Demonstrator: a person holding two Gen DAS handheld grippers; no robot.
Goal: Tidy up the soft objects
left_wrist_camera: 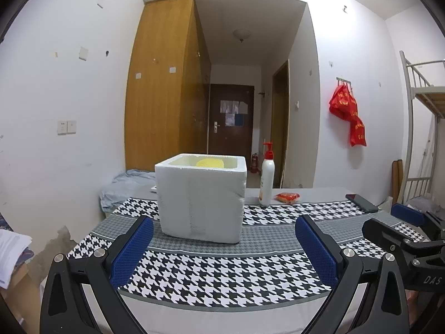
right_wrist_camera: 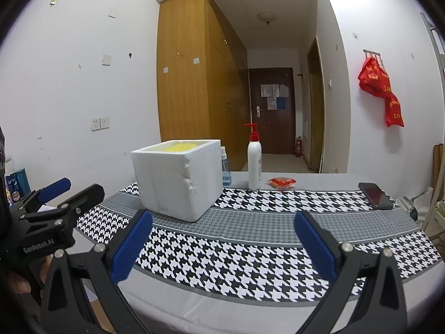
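Note:
A white foam box (left_wrist_camera: 201, 197) stands on the table with the houndstooth cloth (left_wrist_camera: 222, 267). A yellow soft object (left_wrist_camera: 210, 163) lies inside it, only its top showing. The box (right_wrist_camera: 178, 179) and the yellow object (right_wrist_camera: 182, 146) also show in the right wrist view. My left gripper (left_wrist_camera: 224, 233) is open and empty, just in front of the box. My right gripper (right_wrist_camera: 222, 228) is open and empty, in front and to the right of the box. Each gripper shows at the edge of the other's view.
A white pump bottle (left_wrist_camera: 266, 178) with a red top stands right of the box. A small red packet (left_wrist_camera: 287, 197) lies beside it. A dark phone (left_wrist_camera: 361, 202) lies at the far right. A blue spray bottle (right_wrist_camera: 225, 167) stands behind the box. Crumpled blue cloth (left_wrist_camera: 125, 189) lies at the back left.

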